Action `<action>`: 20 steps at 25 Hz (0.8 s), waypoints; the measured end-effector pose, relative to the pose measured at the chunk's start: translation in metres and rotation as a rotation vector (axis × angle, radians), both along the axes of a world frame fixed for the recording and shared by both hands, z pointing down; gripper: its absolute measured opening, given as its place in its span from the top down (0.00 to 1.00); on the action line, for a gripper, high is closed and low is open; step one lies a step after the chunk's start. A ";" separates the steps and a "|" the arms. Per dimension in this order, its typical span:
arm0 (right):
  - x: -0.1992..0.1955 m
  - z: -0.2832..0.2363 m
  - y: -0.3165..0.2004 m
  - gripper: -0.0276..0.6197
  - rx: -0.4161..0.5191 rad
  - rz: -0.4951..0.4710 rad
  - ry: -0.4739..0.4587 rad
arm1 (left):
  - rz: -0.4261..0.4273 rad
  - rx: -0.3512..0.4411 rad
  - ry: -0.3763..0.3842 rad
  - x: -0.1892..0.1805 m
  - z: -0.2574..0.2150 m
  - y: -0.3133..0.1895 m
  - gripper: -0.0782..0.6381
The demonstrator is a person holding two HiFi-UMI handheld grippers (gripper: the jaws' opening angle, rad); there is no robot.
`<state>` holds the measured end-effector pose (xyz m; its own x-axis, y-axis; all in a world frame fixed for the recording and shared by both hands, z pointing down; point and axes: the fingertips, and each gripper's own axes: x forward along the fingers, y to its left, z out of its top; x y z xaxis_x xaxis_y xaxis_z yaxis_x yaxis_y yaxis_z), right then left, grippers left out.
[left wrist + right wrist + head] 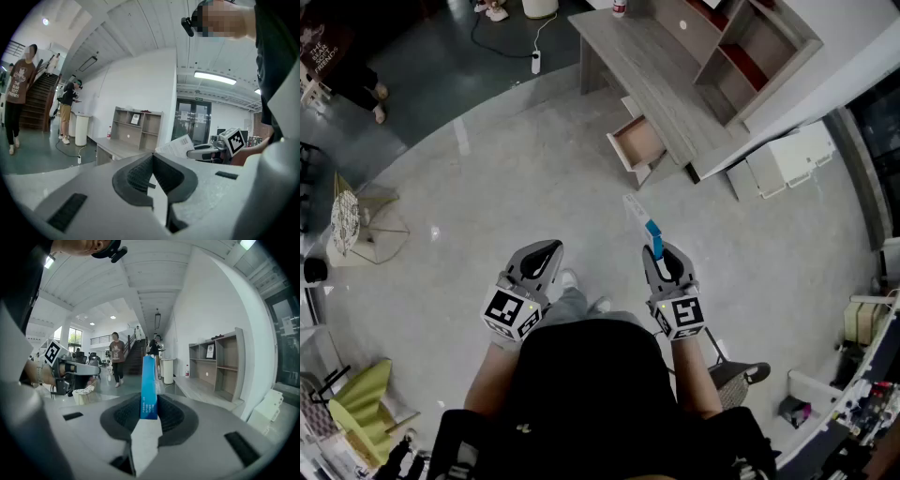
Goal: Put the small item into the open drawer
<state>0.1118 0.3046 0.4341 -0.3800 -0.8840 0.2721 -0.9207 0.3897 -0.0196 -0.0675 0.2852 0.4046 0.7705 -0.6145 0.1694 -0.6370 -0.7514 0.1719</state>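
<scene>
The person stands on the grey floor (487, 187) and holds both tools in front of the body, almost level, with the tips a little down. The left tool (547, 247) has its jaws together: in the left gripper view the pad tips meet and nothing is between them. The right tool (662, 255) is to its right at about the same height. Its jaws are closed on the pack (653, 234), apart only as far as the thin pack needs. In the right gripper view the pack stands on its edge between the two ribbed pads (171, 416), gripped at its blue end. The pack is long and flat, blue near the tool and white at the far part, and it sticks out forward beyond the tips. It is in the air over the floor and touches nothing else. Under the tools the toes of the person's shoes (569, 278) show.

Further ahead, well apart from the pack, is the drawer (637, 142). It is pulled out from the near side of the grey table (647, 66). The white end of the pack points roughly toward it. On the table an open shelf (755, 42) stands at the wall, and a bottle (109, 133) is at the table's far end. White boxes (787, 159) lie on the floor right of the table.
</scene>
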 end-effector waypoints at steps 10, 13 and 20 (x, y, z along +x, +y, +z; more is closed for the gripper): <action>-0.032 -0.006 -0.024 0.81 0.003 -0.006 0.032 | 0.025 -0.017 0.033 -0.021 0.004 -0.027 0.89; -0.040 -0.007 -0.039 0.81 -0.006 0.015 0.025 | 0.035 -0.020 0.045 -0.031 0.006 -0.042 0.89; -0.064 -0.007 -0.071 0.80 -0.009 0.048 0.054 | 0.070 -0.040 0.075 -0.057 0.014 -0.080 0.89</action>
